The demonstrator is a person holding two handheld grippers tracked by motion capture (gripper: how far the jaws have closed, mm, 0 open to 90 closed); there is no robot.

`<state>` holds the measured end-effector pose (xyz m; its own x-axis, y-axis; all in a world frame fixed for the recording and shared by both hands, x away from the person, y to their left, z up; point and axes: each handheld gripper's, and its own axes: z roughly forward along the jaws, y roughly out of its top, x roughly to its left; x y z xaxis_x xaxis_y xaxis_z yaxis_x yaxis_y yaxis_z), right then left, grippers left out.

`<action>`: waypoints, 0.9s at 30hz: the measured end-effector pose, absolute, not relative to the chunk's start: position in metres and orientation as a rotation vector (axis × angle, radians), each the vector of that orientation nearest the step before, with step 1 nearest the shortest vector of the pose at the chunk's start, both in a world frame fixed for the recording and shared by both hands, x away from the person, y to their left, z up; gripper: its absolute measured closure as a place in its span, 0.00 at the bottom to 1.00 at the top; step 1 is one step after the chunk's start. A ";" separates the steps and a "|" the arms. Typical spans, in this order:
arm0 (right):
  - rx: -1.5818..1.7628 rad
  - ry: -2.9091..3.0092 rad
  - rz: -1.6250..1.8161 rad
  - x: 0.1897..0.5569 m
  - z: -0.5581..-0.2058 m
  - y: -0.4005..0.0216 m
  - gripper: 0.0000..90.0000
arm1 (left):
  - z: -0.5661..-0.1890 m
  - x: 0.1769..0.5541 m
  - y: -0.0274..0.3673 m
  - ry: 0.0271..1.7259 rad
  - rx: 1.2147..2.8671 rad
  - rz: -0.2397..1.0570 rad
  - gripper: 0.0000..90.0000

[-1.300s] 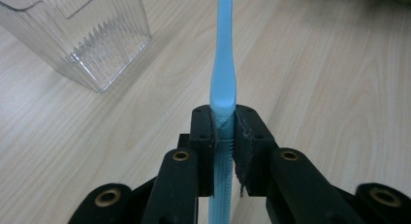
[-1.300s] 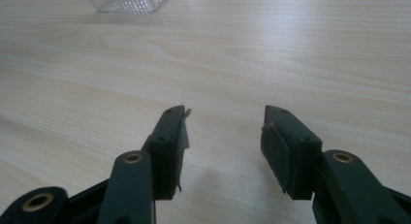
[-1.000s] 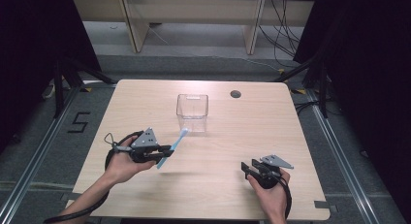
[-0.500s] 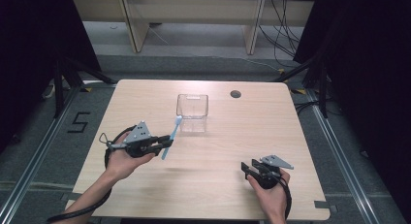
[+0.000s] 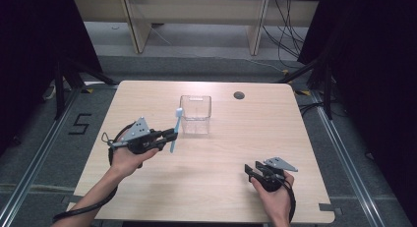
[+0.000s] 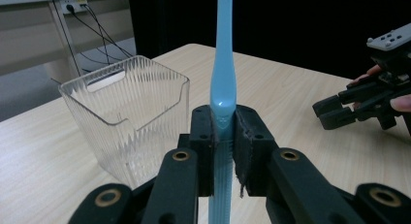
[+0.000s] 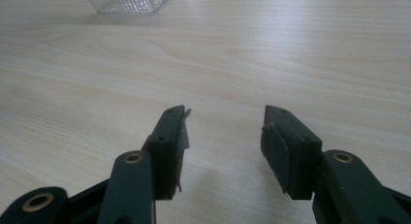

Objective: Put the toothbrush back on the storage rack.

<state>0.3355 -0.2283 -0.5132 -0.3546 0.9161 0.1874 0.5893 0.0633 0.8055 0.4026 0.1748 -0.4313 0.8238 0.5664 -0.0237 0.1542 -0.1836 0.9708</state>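
A light blue toothbrush stands nearly upright in my left gripper, whose jaws are shut on its handle. Its white head points up, just left of a clear ribbed plastic box on the table. In the left gripper view the box sits to the left of the brush, close by. My right gripper rests low near the table's front right, open, with nothing between its jaws. The right gripper is also seen at the right of the left gripper view.
The wooden table has a dark round cable hole at the back right. Bare wood lies between the two grippers. Table legs, shelving and cables stand on the floor beyond the far edge.
My left hand has swung the toothbrush from a slanted pose to nearly upright and drawn it slightly left, beside the box. The right hand has stayed put.
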 end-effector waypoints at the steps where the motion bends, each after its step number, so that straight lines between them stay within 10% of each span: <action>1: 1.515 1.976 1.221 0.336 -0.514 -0.227 0.58 | -0.431 0.404 0.174 0.559 1.730 0.412 0.87; 27: 1.490 1.975 1.218 0.336 -0.514 -0.229 0.58 | -0.427 0.439 0.159 0.557 1.557 0.413 0.87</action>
<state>0.3361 -0.2288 -0.5139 -0.3645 0.9114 0.1913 0.5800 0.0615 0.8123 0.4390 0.1590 -0.4270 0.8127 0.5781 -0.0731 0.0983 -0.0124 0.9951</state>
